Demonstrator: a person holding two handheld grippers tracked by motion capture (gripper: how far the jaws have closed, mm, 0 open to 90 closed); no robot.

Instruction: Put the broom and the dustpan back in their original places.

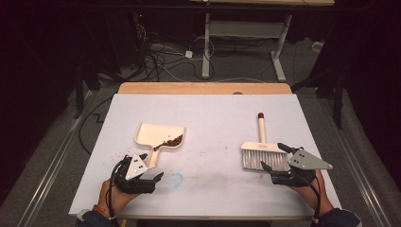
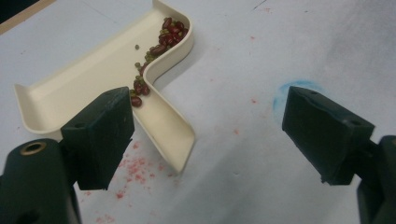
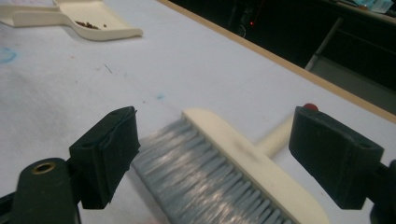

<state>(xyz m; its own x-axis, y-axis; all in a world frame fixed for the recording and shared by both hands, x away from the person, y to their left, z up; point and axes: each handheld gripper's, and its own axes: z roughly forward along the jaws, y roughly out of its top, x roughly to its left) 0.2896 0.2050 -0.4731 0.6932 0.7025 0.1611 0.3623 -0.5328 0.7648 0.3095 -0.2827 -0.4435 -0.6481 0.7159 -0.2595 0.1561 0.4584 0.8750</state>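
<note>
A cream dustpan (image 1: 158,134) lies left of centre on the white table, with red and green beans (image 1: 172,141) gathered along its near edge. My left gripper (image 1: 152,166) is open just behind the pan's handle; in the left gripper view the dustpan (image 2: 88,79) and its beans (image 2: 161,44) lie by the left jaw, with nothing between the jaws of my left gripper (image 2: 208,116). A brush (image 1: 261,150) with grey bristles and a red-tipped cream handle lies at the right. My right gripper (image 1: 272,155) is open, its jaws on either side of the brush head (image 3: 233,154), not touching it.
The white table cover (image 1: 213,109) carries a faint blue ring (image 1: 176,178) near the front and red crumbs (image 2: 133,168) by the pan handle. A wooden table edge (image 1: 203,88) runs along the back. Cables and desk legs stand on the floor beyond.
</note>
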